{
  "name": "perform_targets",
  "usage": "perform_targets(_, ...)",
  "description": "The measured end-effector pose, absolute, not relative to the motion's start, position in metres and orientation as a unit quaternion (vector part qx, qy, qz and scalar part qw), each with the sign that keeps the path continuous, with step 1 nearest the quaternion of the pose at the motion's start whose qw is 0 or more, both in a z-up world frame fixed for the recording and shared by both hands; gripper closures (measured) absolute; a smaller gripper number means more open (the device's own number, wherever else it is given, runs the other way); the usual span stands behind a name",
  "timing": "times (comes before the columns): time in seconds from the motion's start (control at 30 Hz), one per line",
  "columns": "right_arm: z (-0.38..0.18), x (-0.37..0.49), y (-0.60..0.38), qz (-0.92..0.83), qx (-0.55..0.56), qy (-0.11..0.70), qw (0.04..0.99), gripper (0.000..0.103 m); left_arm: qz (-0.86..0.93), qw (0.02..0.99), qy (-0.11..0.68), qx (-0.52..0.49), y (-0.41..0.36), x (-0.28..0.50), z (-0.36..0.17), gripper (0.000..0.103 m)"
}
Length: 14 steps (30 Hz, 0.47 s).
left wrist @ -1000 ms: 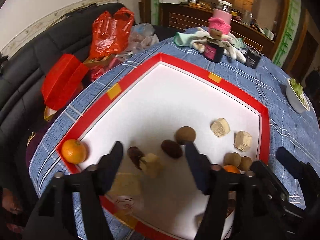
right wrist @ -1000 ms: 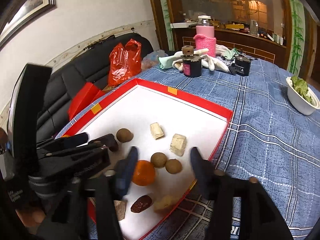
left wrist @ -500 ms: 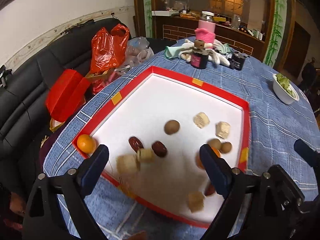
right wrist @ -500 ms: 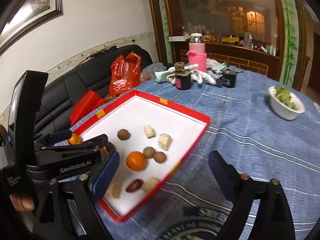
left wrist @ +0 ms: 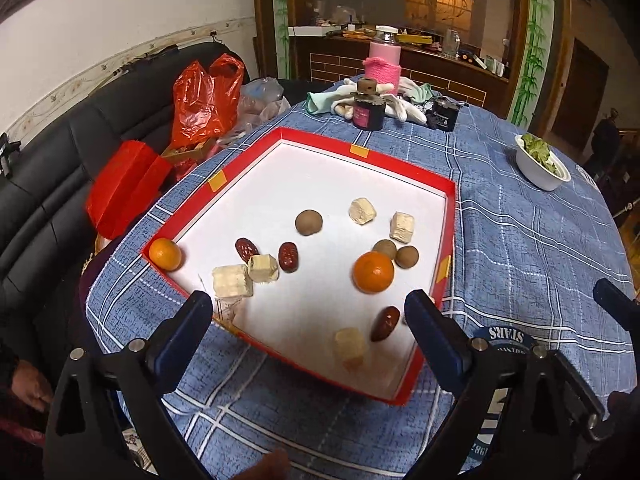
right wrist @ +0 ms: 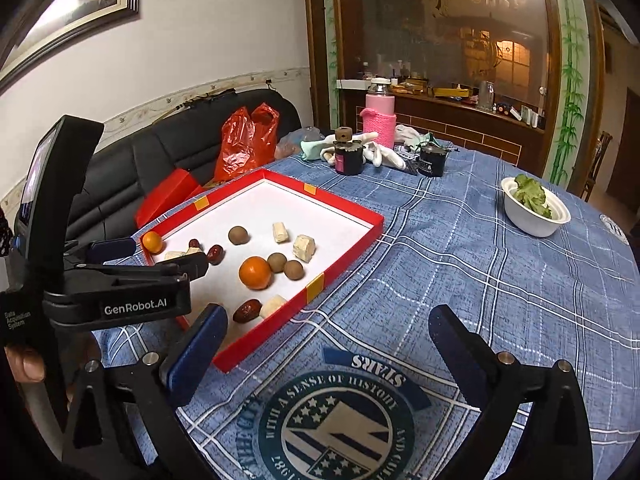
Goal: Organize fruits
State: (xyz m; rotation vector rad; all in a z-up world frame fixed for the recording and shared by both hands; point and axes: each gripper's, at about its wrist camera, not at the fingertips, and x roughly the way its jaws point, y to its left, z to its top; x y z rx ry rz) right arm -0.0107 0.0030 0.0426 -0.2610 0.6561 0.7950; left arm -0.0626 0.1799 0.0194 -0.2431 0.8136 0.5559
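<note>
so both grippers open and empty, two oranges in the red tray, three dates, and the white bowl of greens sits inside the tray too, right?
Not the bowl. The white bowl of greens stands on the blue tablecloth, apart from the red tray; the right wrist view shows it plainly. The rest holds: left gripper and right gripper hold nothing, their jaws opening; two oranges and three dates lie in the tray.

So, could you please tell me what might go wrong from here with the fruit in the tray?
The small orange sits tight in the tray's corner, so fingers may hit the rim. The two brown round fruits touch each other, so grabbing one could roll the other. The right gripper, opening, hangs over bare cloth.
</note>
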Motion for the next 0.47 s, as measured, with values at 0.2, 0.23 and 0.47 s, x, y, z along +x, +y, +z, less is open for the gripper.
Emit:
perform_targets(0.2,0.043,-0.02,0.003,0.385,-0.131,0.309,0.859,0.002,0.242,0.877,0.389,-0.143,0.182,-0.066,0.02,0.001)
perform_targets(0.23,0.044,-0.021,0.004,0.387,-0.132,0.309,0.859,0.002,0.237,0.879,0.387,-0.147,0.182,-0.067,0.02,0.0)
perform_targets(0.47,0.045,-0.023,0.011,0.388,-0.133,0.306,0.859,0.002,0.258,0.881,0.37,-0.14,0.188,-0.07,0.02,0.0)
